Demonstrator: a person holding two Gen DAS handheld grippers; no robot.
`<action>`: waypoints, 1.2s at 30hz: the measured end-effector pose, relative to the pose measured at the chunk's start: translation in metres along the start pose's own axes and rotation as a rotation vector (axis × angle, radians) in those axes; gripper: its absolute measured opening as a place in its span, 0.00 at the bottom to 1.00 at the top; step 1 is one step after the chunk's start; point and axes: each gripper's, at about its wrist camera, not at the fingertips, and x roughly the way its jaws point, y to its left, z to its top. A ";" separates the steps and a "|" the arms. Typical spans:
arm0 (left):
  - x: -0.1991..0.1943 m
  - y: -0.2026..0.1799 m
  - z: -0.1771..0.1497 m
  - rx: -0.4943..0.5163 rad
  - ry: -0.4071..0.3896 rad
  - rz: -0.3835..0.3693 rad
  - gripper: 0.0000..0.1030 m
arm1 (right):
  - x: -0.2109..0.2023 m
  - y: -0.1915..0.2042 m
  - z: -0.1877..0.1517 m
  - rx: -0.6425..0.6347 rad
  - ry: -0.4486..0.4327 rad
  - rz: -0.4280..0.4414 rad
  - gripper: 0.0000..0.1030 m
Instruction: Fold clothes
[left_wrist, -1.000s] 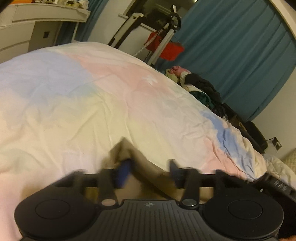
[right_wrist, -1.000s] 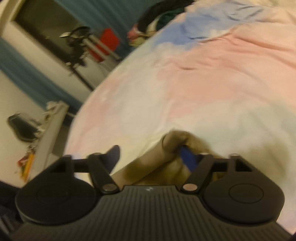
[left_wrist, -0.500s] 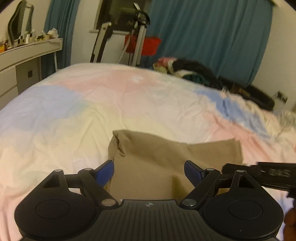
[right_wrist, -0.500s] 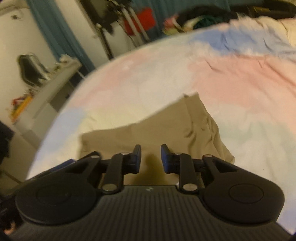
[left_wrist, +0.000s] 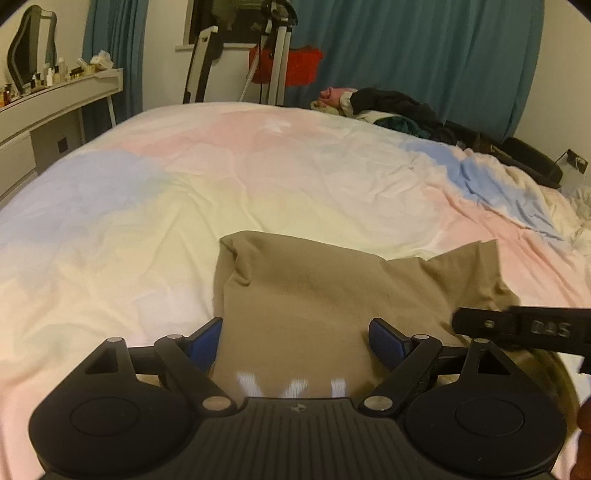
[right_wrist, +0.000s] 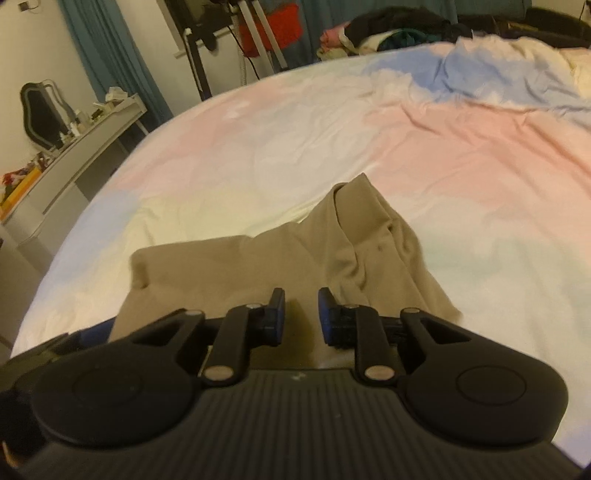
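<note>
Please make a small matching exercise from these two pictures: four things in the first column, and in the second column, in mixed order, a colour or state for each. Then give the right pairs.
Things
1. tan cotton garment
2. long curtain behind the bed
3. left gripper
4. soft bedspread

Colour or state
A. teal
B. jaws wide apart, nothing gripped
C. pastel patches of pink, blue and cream
D. lying spread on the bed, one corner turned over

Pairs: 1-D, 2-A, 3-B, 4-C
</note>
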 end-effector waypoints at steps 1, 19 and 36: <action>-0.008 0.000 -0.002 -0.002 -0.004 -0.003 0.83 | -0.011 0.002 -0.004 -0.007 -0.004 0.005 0.22; -0.079 0.027 -0.038 -0.244 0.096 -0.168 0.83 | -0.064 -0.026 -0.051 0.201 0.098 0.063 0.24; -0.041 0.073 -0.079 -0.787 0.237 -0.422 0.76 | -0.044 -0.046 -0.090 0.847 0.250 0.473 0.89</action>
